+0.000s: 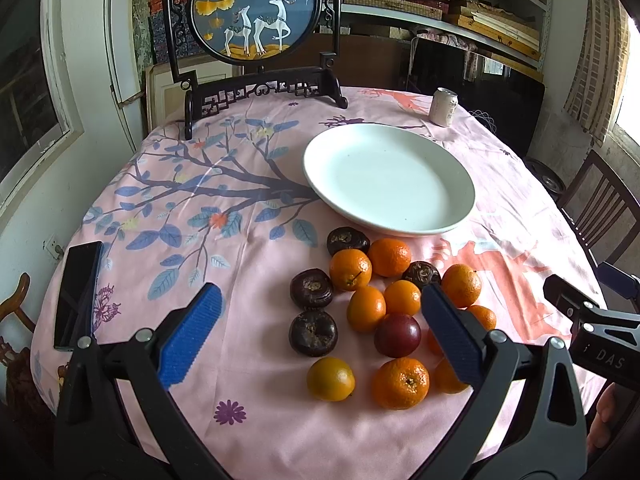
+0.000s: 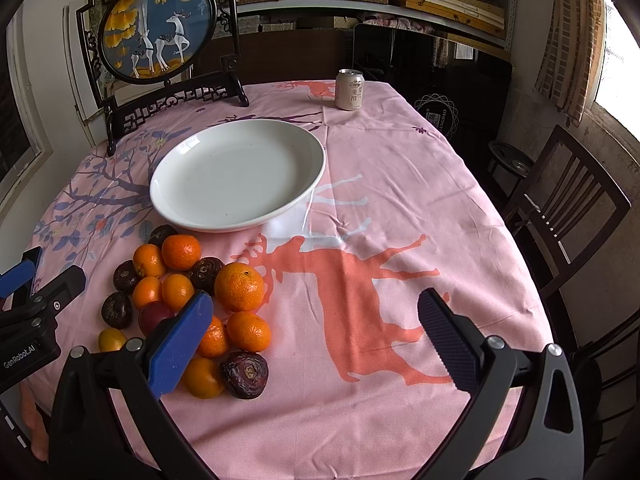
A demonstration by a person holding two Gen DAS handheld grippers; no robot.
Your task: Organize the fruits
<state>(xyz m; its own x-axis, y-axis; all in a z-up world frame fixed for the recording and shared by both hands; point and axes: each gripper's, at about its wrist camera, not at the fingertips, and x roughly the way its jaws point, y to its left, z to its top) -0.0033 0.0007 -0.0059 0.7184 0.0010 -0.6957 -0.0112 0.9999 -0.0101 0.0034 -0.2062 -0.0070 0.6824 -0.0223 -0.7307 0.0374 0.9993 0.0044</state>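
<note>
A pile of fruit lies on the pink cloth in front of an empty white plate (image 1: 388,178), which also shows in the right wrist view (image 2: 238,174). It holds several orange mandarins (image 1: 350,269) (image 2: 239,286), several dark wrinkled passion fruits (image 1: 313,333) (image 2: 245,374) and a red plum (image 1: 397,335) (image 2: 154,315). My left gripper (image 1: 322,338) is open and empty, its fingers above either side of the pile. My right gripper (image 2: 316,340) is open and empty over bare cloth to the right of the pile.
A drink can (image 1: 443,107) (image 2: 349,90) stands at the table's far edge. A framed deer screen (image 1: 256,36) stands at the back left. A black phone (image 1: 78,292) lies at the left edge. Wooden chairs (image 2: 560,208) stand on the right.
</note>
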